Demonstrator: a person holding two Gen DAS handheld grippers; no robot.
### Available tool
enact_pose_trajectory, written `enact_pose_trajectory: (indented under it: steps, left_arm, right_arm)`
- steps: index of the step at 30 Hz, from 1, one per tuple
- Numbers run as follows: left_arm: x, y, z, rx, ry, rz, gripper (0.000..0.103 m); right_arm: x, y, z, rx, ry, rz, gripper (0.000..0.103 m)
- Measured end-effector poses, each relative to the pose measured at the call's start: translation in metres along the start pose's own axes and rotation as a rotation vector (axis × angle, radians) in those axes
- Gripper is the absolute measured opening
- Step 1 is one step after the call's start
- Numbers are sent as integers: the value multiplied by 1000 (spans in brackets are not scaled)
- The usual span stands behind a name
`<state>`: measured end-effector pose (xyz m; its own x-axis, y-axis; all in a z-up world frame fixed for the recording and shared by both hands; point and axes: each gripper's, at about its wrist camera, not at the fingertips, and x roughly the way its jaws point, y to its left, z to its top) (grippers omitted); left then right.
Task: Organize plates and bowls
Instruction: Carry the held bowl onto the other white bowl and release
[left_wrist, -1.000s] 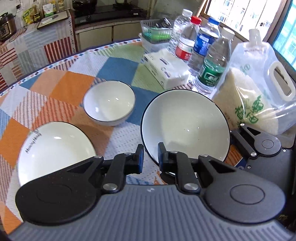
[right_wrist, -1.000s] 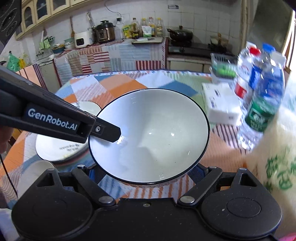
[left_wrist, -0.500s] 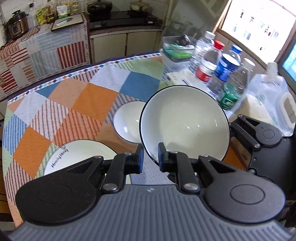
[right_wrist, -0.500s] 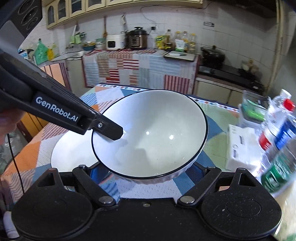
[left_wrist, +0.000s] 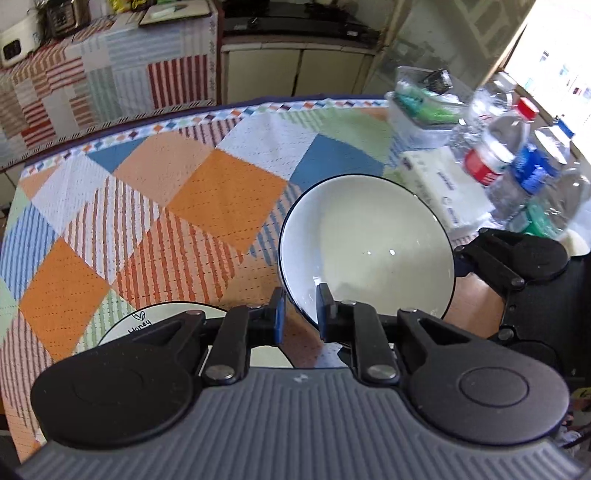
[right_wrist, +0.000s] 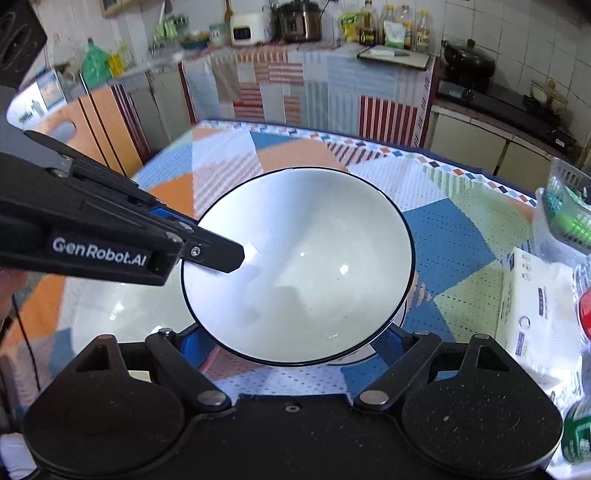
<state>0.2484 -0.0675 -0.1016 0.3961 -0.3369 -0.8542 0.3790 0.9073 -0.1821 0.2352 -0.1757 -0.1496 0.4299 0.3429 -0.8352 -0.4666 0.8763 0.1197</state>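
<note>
A large white bowl with a dark rim (left_wrist: 365, 247) (right_wrist: 299, 266) is held in the air over the patchwork tablecloth. My left gripper (left_wrist: 300, 314) is shut on its near rim, one finger inside and one outside. My right gripper (right_wrist: 291, 343) has its fingers spread wide around the bowl's underside, with the tips hidden beneath it. A white plate marked "Honey" (left_wrist: 155, 325) lies on the table below left, also in the right wrist view (right_wrist: 125, 314). The rim of a smaller white bowl (right_wrist: 391, 325) peeks out beneath the held bowl.
Several water bottles (left_wrist: 513, 162), a tissue pack (left_wrist: 447, 188) (right_wrist: 535, 306) and a clear box with a green item (left_wrist: 421, 107) stand along the table's right side. The table's far edge (left_wrist: 147, 114) faces kitchen counters.
Both grippers have carried the large bowl left, over the small bowl and toward the plate. The small bowl has gone from the left wrist view. The grips look unchanged.
</note>
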Motion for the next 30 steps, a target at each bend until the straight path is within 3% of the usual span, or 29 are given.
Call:
enact_pose_trajectory:
  steps: [5,15,24,30]
  left_arm:
    - [27,10,0,-46,31,-5,15]
    - [55,12,18,-15,105,-15,16]
    - [61,5,13,-13,93,-3,18]
    - [60,-2,12,21,61,48,16]
  right_arm:
    - [24,-7,6,-18,64,-21,90]
    - [42,-18,11,35,116,-34,90]
    - [41,-22,12,19,188,-72,92]
    - [37,-18,6,30,142,-105,93]
